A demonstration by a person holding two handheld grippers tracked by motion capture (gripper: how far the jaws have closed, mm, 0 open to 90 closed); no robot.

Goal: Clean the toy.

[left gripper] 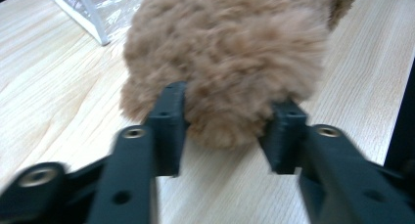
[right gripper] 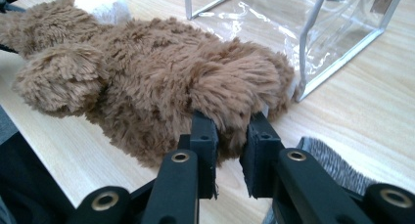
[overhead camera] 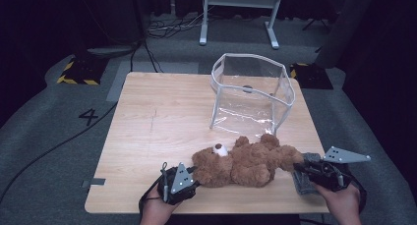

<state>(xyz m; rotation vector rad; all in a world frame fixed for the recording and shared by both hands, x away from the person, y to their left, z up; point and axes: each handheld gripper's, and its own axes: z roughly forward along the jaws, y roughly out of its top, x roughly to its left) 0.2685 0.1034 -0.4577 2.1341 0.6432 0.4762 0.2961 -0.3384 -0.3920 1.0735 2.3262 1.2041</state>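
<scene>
**Two tongs gripping a teddy bear at either end**

At the near left of the wooden counter (overhead camera: 147, 117), the left tongs (overhead camera: 193, 178) are reaching in from the person's left hand (overhead camera: 156, 211) and meeting the head end of the brown teddy bear (overhead camera: 243, 163). In the left gripper view their jaws are standing about half open, one on each side of the round furry head, with the pads pressing into the fur.

The teddy bear is lying on its back along the near edge of the counter, head to the left with its white muzzle (overhead camera: 220, 149) facing up, and legs to the right. Just beyond it, toward the far right, a clear plastic bag (overhead camera: 251, 92) with white trim is standing upright and open at the top, its near wall close to the bear's upper paws.

At the near right, the right tongs (overhead camera: 296, 167) are coming in from the person's right hand (overhead camera: 342, 203). Their jaws are standing narrow and are pinching the bear's leg (right gripper: 235, 94), fur bulging between the pads. A grey knitted cloth (overhead camera: 305, 178) is lying on the counter under these tongs.
</scene>
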